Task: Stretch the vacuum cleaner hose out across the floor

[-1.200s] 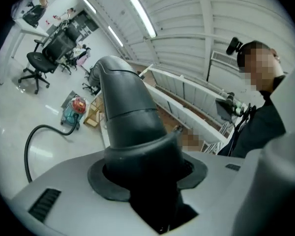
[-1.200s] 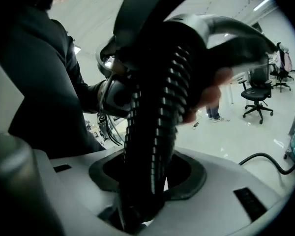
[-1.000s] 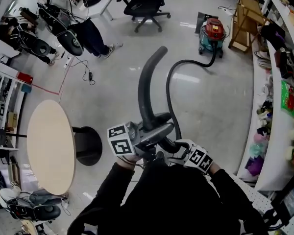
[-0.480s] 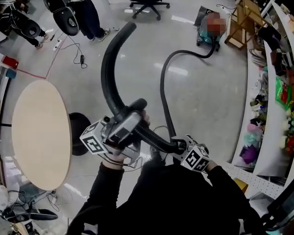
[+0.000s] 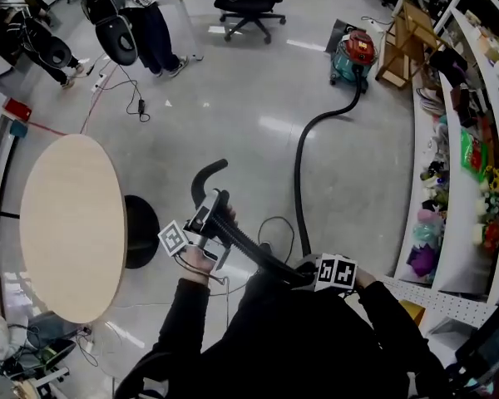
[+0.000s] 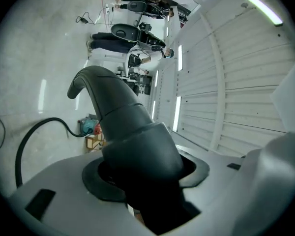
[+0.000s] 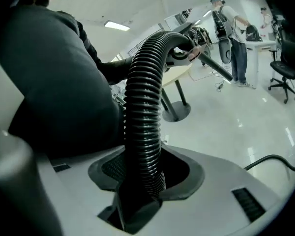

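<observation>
Moved since earlier: curved end tube [image 5: 205, 178] no longer rears up towards the head camera. It now sits low and short beside the left gripper [image 5: 209, 219], which has dropped and swung out to the person's left.
Left gripper: clamped on the thick cuff of the curved end tube [image 6: 113, 107]. Its jaws have just been easing wider, with the cuff filling the gap between them.
Right gripper [image 5: 308, 268]: close to the person's body and gripping the ribbed hose [image 7: 145, 122]. Its jaws have just been closing, and the hose stands between them.
Hose: hose [image 5: 300, 173] runs from the vacuum cleaner [image 5: 355, 55] in a bend across the floor [image 5: 233, 115], then nearly straight back to the right gripper. A short raised span bridges the two grippers.
Progress: judged partly done, since the far stretch lies out but the near end is off the floor.
Risk, slip: a widening left hold could let the smooth cuff slide out and drop.
Risk, pull: more tension may drag or tip the vacuum cleaner rather than straighten the bend.
Risk, snag: a thin cable [image 5: 270, 223] loops on the floor near the feet, and the table [image 5: 66, 223] base stands just beside the left gripper, so either could catch the hose.
</observation>
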Motion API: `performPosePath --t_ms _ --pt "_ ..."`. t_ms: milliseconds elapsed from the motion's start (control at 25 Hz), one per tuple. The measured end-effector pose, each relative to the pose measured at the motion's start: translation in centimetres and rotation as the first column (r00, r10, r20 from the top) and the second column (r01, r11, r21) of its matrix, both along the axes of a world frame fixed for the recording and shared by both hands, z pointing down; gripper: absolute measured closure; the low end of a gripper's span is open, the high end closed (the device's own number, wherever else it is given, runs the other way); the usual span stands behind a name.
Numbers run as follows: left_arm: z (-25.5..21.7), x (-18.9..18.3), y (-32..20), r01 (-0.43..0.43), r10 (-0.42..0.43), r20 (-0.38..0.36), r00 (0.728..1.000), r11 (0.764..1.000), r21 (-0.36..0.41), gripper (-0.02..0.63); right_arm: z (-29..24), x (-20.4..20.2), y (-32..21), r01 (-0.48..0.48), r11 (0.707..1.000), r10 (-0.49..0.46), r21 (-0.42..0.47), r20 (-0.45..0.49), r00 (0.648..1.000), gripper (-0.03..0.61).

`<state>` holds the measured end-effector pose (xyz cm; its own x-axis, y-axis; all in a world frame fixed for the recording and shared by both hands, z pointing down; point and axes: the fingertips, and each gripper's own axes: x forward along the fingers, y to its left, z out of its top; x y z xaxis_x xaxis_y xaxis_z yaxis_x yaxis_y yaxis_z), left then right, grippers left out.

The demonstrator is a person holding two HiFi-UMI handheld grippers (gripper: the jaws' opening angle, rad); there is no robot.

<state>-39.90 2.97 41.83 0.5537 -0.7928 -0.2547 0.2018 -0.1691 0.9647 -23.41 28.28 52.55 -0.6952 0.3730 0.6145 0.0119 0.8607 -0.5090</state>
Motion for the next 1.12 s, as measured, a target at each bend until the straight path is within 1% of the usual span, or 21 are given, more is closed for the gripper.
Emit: performPosePath --t_ms 80,120,200,240,280,360,400,440,480,520,560,600,640,680,760,800,880,920,1000,1040,1120 --pt "2.2 0.9 1.6 -0.011 0.014 0.048 0.999 0.999 -0.051 0.349 -0.4 1.3 1.7 0.000 0.999 0.001 -0.034 0.017 1.000 0.388" --pt "3.5 1.4 2.6 -0.015 0.022 0.069 0.997 0.996 -0.089 0.332 -0.7 2.1 2.6 -0.001 0.999 0.003 -0.051 0.027 1.000 0.388" --pt "6.5 2.6 5.4 -0.024 0.043 0.092 0.995 0.981 -0.194 0.324 -1.1 3.8 5.2 0.009 0.996 -0.005 -0.084 0.045 0.999 0.390" --pt "8.1 3.5 7.2 -0.034 0.061 0.098 0.993 0.966 -0.256 0.320 -1.2 4.8 6.7 0.019 0.995 -0.014 -0.097 0.054 0.998 0.390" --pt "9.6 4.5 9.2 -0.047 0.084 0.100 0.991 0.946 -0.322 0.314 -1.2 5.9 8.3 0.029 0.994 -0.023 -0.107 0.063 0.998 0.390" --pt "12.3 7.1 13.6 -0.067 0.123 0.096 0.988 0.891 -0.450 0.314 -0.9 8.5 11.7 0.036 0.992 -0.025 -0.117 0.090 0.996 0.390" --pt "13.3 8.3 15.6 -0.066 0.134 0.102 0.986 0.865 -0.497 0.314 -0.7 9.9 13.3 0.030 0.992 -0.017 -0.120 0.108 0.994 0.391" --pt "14.0 9.4 17.4 -0.061 0.142 0.115 0.983 0.848 -0.527 0.311 -0.4 11.2 14.6 0.022 0.992 -0.007 -0.121 0.124 0.992 0.391" --pt "14.5 10.4 18.9 -0.058 0.152 0.131 0.980 0.840 -0.540 0.311 0.0 12.5 15.8 0.015 0.993 0.001 -0.119 0.133 0.991 0.391" --pt "14.6 11.3 20.3 -0.061 0.164 0.144 0.976 0.839 -0.540 0.311 0.4 13.6 17.0 0.014 0.993 0.001 -0.116 0.133 0.991 0.391" --pt "14.3 11.9 21.5 -0.072 0.176 0.148 0.973 0.845 -0.530 0.313 0.9 14.6 18.3 0.021 0.993 -0.006 -0.118 0.126 0.992 0.391" --pt "13.7 12.3 22.4 -0.085 0.182 0.144 0.973 0.857 -0.509 0.313 1.2 15.4 19.6 0.028 0.992 -0.013 -0.124 0.117 0.993 0.391" --pt "12.7 12.5 23.0 -0.095 0.182 0.139 0.973 0.875 -0.475 0.314 1.5 15.9 20.5 0.032 0.991 -0.017 -0.132 0.113 0.993 0.391" --pt "11.5 12.7 23.2 -0.097 0.174 0.143 0.974 0.898 -0.430 0.314 1.6 16.1 21.2 0.032 0.990 -0.017 -0.139 0.111 0.994 0.391" --pt "9.0 13.2 22.9 -0.084 0.149 0.175 0.973 0.940 -0.332 0.333 2.0 16.1 22.0 0.020 0.989 -0.004 -0.147 0.111 0.994 0.391" --pt "7.5 13.6 22.7 -0.082 0.139 0.190 0.972 0.956 -0.283 0.334 2.1 15.8 22.5 0.011 0.989 0.006 -0.147 0.112 0.994 0.391" --pt "4.1 14.4 22.6 -0.096 0.129 0.190 0.973 0.980 -0.175 0.337 2.2 14.7 23.3 -0.015 0.992 0.030 -0.128 0.116 0.993 0.391" --pt "2.1 14.7 22.6 -0.107 0.127 0.180 0.976 0.987 -0.117 0.339 2.2 14.0 23.6 -0.034 0.993 0.047 -0.110 0.118 0.992 0.391" --pt "-1.6 14.8 23.1 -0.126 0.125 0.150 0.981 0.992 -0.007 0.345 2.6 12.5 24.0 -0.079 0.994 0.087 -0.071 0.119 0.989 0.390" --pt "-3.3 14.7 23.7 -0.133 0.127 0.130 0.983 0.990 0.043 0.351 2.9 11.8 24.2 -0.101 0.993 0.107 -0.057 0.116 0.987 0.388" --pt "-6.0 14.1 25.5 -0.153 0.142 0.083 0.986 0.979 0.135 0.362 3.5 10.3 24.8 -0.135 0.990 0.138 -0.037 0.103 0.985 0.381"
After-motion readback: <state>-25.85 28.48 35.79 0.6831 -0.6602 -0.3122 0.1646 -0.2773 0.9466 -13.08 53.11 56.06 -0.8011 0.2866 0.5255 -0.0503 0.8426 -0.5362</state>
